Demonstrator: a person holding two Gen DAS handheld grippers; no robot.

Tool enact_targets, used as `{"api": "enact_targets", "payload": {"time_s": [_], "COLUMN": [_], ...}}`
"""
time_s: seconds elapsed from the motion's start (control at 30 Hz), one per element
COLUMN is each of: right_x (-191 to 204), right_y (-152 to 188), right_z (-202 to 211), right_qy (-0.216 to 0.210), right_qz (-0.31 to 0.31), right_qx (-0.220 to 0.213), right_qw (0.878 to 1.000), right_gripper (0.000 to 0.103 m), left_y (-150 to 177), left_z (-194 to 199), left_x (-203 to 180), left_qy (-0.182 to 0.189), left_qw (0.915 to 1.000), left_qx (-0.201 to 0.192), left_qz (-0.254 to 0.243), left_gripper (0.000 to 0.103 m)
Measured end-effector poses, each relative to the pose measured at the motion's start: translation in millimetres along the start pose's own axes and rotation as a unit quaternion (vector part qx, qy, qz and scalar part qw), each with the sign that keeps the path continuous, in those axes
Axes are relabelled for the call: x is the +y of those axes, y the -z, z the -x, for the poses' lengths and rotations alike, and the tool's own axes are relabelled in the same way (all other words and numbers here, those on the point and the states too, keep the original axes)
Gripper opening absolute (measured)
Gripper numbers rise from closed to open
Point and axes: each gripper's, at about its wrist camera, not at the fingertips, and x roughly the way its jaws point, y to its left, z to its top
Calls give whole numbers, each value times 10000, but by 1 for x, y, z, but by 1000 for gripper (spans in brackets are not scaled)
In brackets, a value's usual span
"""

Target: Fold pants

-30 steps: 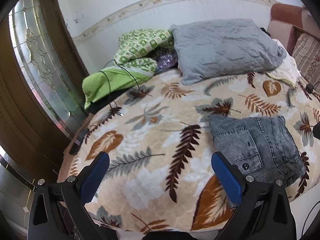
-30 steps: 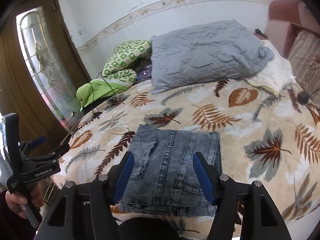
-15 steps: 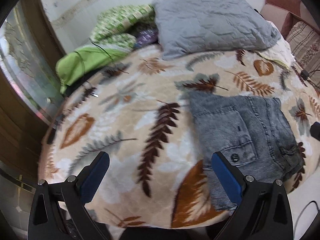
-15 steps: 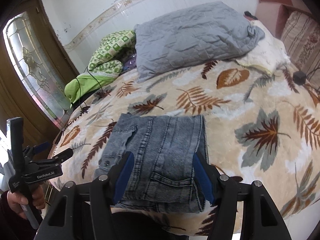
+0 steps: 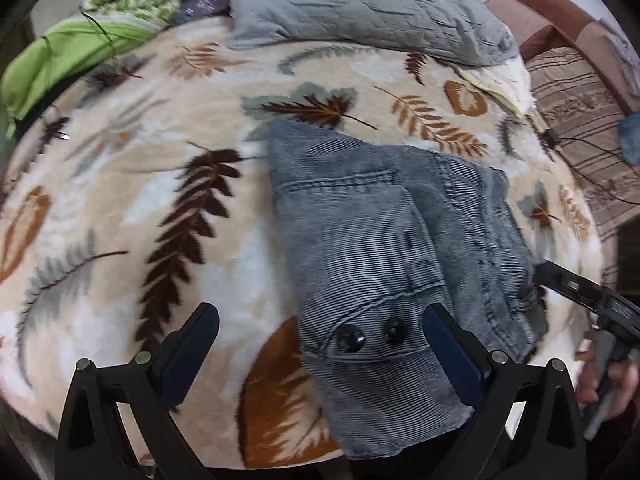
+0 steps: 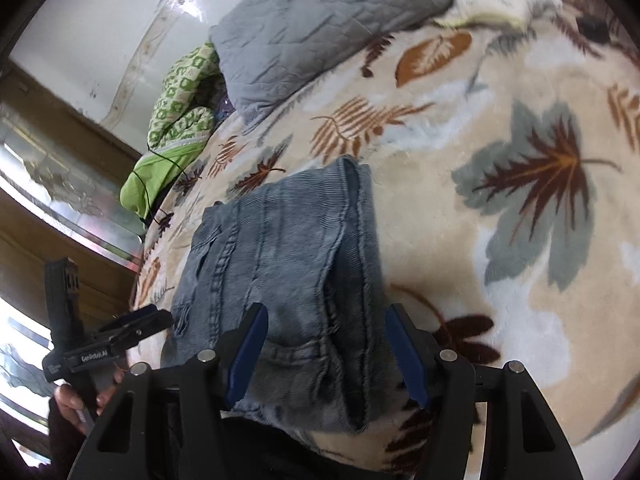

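Observation:
Grey-blue denim pants (image 5: 384,248) lie folded into a compact stack near the front edge of a bed with a leaf-patterned blanket (image 5: 140,200). My left gripper (image 5: 320,344) is open, its jaws wide, over the waistband end with two dark buttons (image 5: 370,334). My right gripper (image 6: 326,344) is open, its blue pads either side of the near end of the pants (image 6: 288,248), above the cloth. The left gripper also shows in the right wrist view (image 6: 132,326), and the right gripper in the left wrist view (image 5: 576,288).
A grey quilted pillow (image 5: 360,4) lies at the bed's far end. Green bedding (image 5: 72,44) with a black cable is at the far left. A striped cushion (image 5: 580,120) sits on the right. A wooden door with patterned glass (image 6: 60,184) stands left of the bed.
Both grippers have moved down and forward toward the folded pants, which now fill more of each view. The right wrist view has tilted. Both stay open.

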Motion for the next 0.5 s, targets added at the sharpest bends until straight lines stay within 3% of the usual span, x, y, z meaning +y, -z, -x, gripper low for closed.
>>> {"api": "enact_targets", "payload": {"time_s": [0.07, 0.17, 0.27, 0.5], "right_x": [-11, -25, -27, -20], "right_y": [-6, -13, -18, -24], "right_z": [-11, -27, -34, -50], "right_qy": [-145, -447, -813, -1052], "right_qz": [-185, -470, -542, -509], "right_qx": [138, 276, 295, 412], "right_qw": [9996, 9975, 9948, 9923], "right_gripper": [65, 66, 71, 73], "left_y": [-3, -8, -11, -20], "left_z": [-5, -15, -23, -39], "left_x": [0, 2, 9, 12], "left_qy": [257, 328, 601, 1148], "left_qw": [9996, 9993, 9979, 9921], "left_qx": [83, 155, 226, 337], "left_qz": [-65, -89, 73, 369], "left_gripper": [101, 101, 101, 101]}}
